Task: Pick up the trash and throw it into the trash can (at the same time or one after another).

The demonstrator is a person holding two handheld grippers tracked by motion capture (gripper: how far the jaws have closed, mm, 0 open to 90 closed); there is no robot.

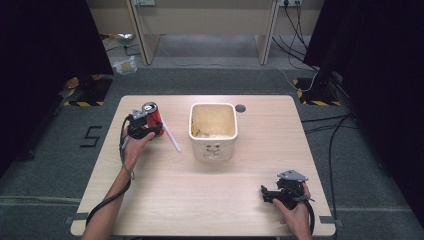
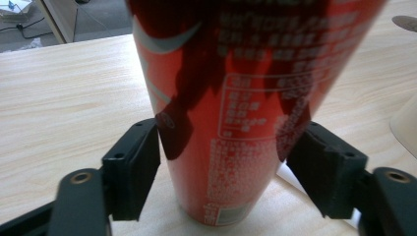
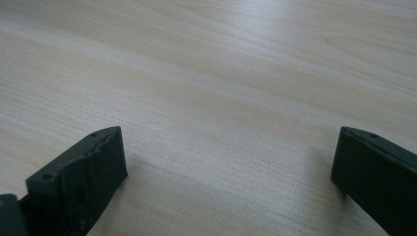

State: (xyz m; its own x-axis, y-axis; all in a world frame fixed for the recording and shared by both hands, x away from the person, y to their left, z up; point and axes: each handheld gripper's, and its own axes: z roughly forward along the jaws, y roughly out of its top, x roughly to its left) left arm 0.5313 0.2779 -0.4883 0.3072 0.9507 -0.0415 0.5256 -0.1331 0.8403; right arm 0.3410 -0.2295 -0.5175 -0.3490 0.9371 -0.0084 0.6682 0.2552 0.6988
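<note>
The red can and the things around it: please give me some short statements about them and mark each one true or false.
1. The red can stands upright between the jaws of the left hand-held gripper. True.
2. The right hand-held gripper holds a straw. False: its jaws are wide apart over the bare table.
3. The cream bin is to the right of the can in the high view. True.
4. The can lies inside the bin. False: it stands on the table, apart from the bin.
5. A white straw lies between can and bin. True.
</note>
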